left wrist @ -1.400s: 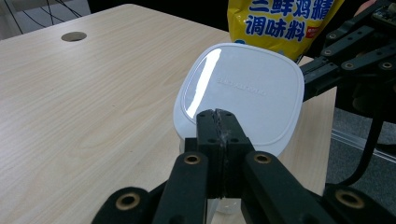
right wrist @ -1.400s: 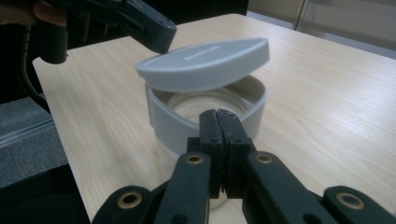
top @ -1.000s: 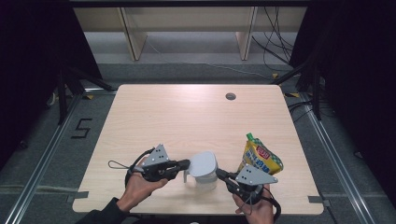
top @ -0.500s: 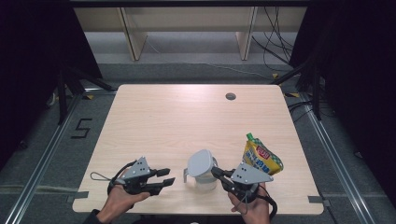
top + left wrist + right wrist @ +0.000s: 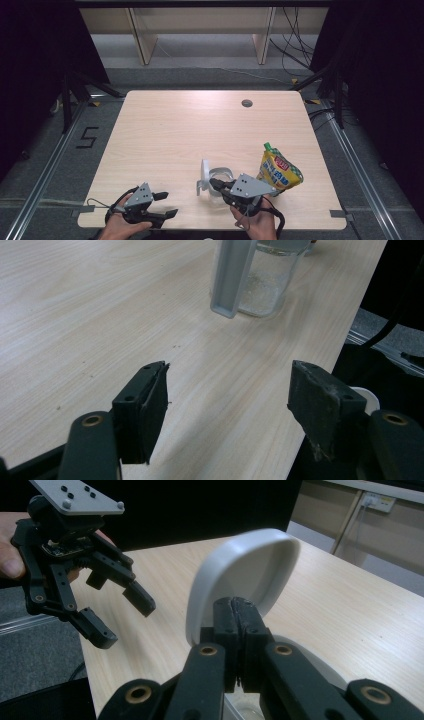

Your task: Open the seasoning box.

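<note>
- Now that my left gripper [image 5: 167, 204] has let go and backed off, jaws just opened, empty, the jar [image 5: 218, 184] lid [image 5: 204, 172] stands flipped up.
- Right gripper [image 5: 216, 185] stays clamped on the jar's rim; pouch [image 5: 280, 171] next, probably.

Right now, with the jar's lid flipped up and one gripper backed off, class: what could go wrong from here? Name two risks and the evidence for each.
1. The right gripper is shut on the rim of the glass jar, which stands near the table's front edge; a tug might tip it or drag it off.
2. The hinged white lid stands upright and the left gripper, its jaws just opened and empty, is apart from it, so it could drop shut. The refill pouch beside the jar might get knocked.
</note>
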Tool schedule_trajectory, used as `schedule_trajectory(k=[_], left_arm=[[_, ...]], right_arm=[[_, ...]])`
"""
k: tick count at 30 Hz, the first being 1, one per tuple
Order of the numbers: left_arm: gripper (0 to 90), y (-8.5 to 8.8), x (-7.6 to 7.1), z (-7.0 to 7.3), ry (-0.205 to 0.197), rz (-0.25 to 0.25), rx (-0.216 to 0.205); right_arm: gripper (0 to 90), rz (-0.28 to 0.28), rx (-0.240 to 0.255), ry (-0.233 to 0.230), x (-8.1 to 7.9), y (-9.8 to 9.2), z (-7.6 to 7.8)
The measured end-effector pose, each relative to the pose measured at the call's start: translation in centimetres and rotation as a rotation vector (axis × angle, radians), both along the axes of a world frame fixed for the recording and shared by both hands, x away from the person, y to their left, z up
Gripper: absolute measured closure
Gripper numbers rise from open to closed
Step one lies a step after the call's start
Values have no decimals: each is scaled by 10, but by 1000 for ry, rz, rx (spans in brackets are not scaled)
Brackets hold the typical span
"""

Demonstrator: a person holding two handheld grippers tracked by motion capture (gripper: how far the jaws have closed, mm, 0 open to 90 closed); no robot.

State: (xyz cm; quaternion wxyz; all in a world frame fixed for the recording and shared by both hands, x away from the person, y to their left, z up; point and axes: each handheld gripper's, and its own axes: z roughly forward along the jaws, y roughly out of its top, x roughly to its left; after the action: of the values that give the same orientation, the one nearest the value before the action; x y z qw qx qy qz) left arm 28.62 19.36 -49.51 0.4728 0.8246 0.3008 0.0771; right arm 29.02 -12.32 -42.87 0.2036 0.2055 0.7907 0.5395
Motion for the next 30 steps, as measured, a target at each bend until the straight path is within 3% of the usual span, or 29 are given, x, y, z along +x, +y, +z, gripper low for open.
schedule_trajectory(k=[2,3,4,6,8,9,10,14,16,17,20,23,27,29,30], left_arm=[[308,4,2,-1,1,3,27],[306,3,1,-2,10,20,0],[304,6,3,-4,9,21,18],[302,6,4,-7,15,33,-14],[300,8,5,-6,23,31,1],[299,11,7,-5,9,13,39],[296,9,5,-6,22,29,8],[255,6,3,-5,15,23,45],[249,2,2,-7,6,33,20],[249,2,2,-7,-4,32,36],[245,2,1,-6,12,33,26],[238,3,3,-6,-17,22,34],[228,4,3,-6,-16,21,69],[222,2,3,-7,-18,34,47],[222,3,3,-7,-7,43,69]], right_arm=[[897,14,-10,6,0,3,0],[896,1,2,9,-1,6,-1],[895,12,-6,0,0,7,0],[887,19,-9,-6,-1,8,0],[872,13,-13,-2,-1,4,1],[859,10,-6,10,-2,0,1],[847,2,-1,8,-2,-2,0],[750,-28,30,27,-7,-19,-3],[712,-42,44,18,-10,-27,-3],[689,-62,41,14,-13,-32,-2],[637,-88,75,17,-21,-48,-6],[611,-128,61,42,-33,-63,-11],[569,-146,71,90,-48,-81,-18],[552,-174,61,95,-55,-90,-20],[550,-192,61,103,-58,-95,-20]])
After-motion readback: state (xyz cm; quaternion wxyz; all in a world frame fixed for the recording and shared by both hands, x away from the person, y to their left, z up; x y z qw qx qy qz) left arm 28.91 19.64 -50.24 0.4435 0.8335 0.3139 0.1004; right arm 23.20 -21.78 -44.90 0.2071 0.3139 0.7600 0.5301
